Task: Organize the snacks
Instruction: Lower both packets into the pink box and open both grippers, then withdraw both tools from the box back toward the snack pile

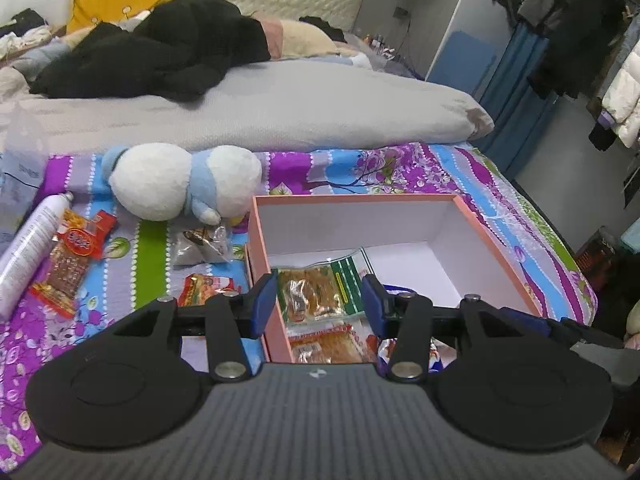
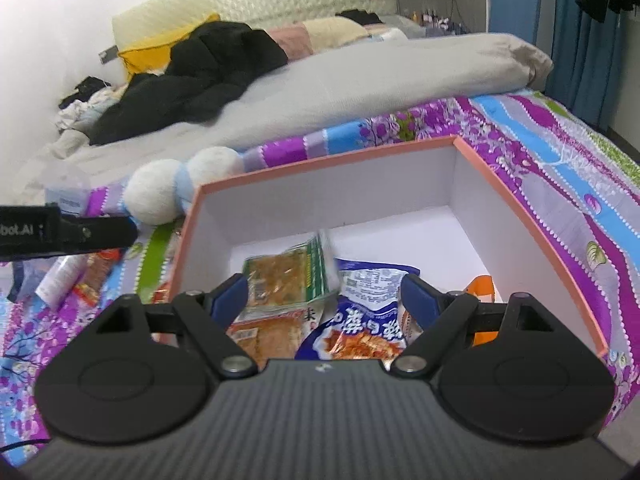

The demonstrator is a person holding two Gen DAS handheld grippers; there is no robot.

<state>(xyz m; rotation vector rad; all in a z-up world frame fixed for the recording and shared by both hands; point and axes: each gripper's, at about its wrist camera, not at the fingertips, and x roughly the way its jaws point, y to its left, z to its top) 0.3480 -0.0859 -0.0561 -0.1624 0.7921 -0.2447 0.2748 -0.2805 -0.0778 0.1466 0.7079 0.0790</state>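
A pink box with white inside [image 1: 488,240] [image 2: 320,168] sits on the flowered bedspread. In it lie a green-edged snack packet [image 1: 316,292] [image 2: 280,280], an orange packet [image 1: 328,344] and a blue packet [image 2: 368,292]. My left gripper [image 1: 319,302] is open over the green-edged packet, with its left finger above the box's left wall. Over the blue packet, my right gripper [image 2: 326,296] stands wide open and holds nothing. Outside the box, on the left, lie a red packet [image 1: 72,256], a small red-orange packet [image 1: 204,286] and a clear packet [image 1: 204,244].
A white and blue plush toy [image 1: 180,180] lies behind the loose snacks, and a white spray can [image 1: 28,248] is at the far left. A grey duvet [image 1: 280,112] with black clothes on it covers the bed behind. The bed's edge runs along the right.
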